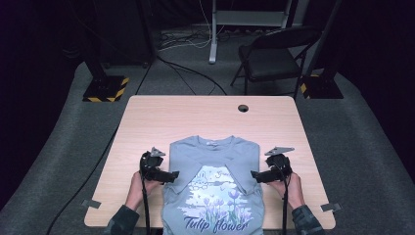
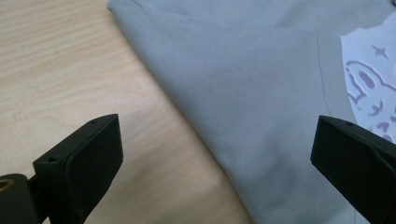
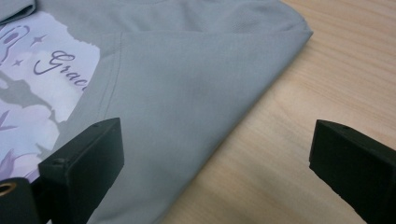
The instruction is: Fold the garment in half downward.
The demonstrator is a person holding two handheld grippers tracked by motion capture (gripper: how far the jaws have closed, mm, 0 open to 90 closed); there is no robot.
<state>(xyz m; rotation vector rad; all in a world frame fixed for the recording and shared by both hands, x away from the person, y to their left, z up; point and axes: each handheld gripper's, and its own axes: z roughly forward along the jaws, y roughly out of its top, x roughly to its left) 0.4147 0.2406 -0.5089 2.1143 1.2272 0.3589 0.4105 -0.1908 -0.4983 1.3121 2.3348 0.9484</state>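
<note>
A shirt (image 1: 213, 188) lies on the table (image 1: 147, 117) at the near middle, collar toward the far edge, both sleeves folded inward over its front. The left gripper (image 1: 172, 175) sits just beside the shirt's left edge, the right gripper (image 1: 254, 175) just beside its right edge. Behind the table stands 1 chair (image 1: 274, 56), at the far right.

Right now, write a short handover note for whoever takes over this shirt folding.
Left gripper: jaws open, holding nothing, at the shirt's left edge.
Right gripper: jaws open, holding nothing, at the shirt's right edge.
Shirt: flat on the table, print up, collar away from the person, hem at the near edge.
Done: both sleeves folded in over the chest.
Left: probably fold the body up and square it.
</note>
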